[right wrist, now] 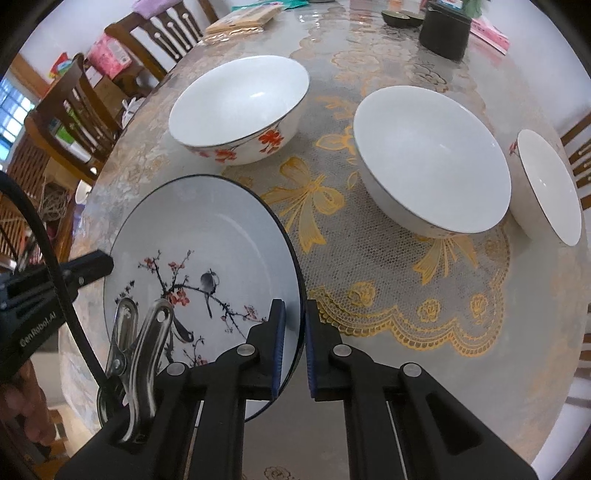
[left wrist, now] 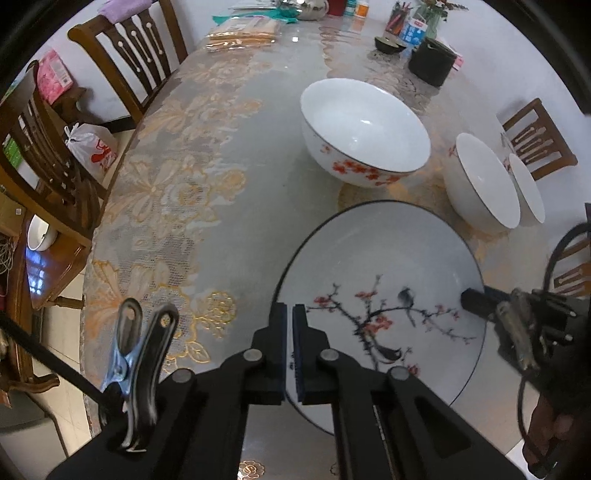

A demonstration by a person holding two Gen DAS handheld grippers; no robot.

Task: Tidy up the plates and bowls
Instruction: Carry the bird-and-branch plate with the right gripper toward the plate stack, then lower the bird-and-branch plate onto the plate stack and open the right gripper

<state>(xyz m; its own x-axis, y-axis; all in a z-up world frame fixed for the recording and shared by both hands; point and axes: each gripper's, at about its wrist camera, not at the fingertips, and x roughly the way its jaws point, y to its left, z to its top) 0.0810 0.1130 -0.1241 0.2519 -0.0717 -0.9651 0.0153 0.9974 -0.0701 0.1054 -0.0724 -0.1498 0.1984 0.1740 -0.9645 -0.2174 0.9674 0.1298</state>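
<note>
A white plate point(left wrist: 384, 266) with a painted bird and plum branch is held tilted above the table between both grippers. My left gripper point(left wrist: 290, 317) is shut on its left rim. My right gripper point(right wrist: 295, 325) is shut on its right rim; the plate also shows in the right wrist view point(right wrist: 207, 236). The right gripper's tip point(left wrist: 476, 299) shows at the plate's far edge in the left wrist view. A large white bowl point(left wrist: 365, 129) with red flowers stands beyond the plate. A second white bowl point(right wrist: 432, 158) and a smaller one point(right wrist: 550, 184) stand to the right.
The table point(left wrist: 207, 177) has a gold lace cloth under clear plastic. Wooden chairs point(left wrist: 125, 55) stand along its left side. A black container point(left wrist: 432, 61), a pencil cup point(left wrist: 399, 18) and packets point(left wrist: 243, 31) sit at the far end.
</note>
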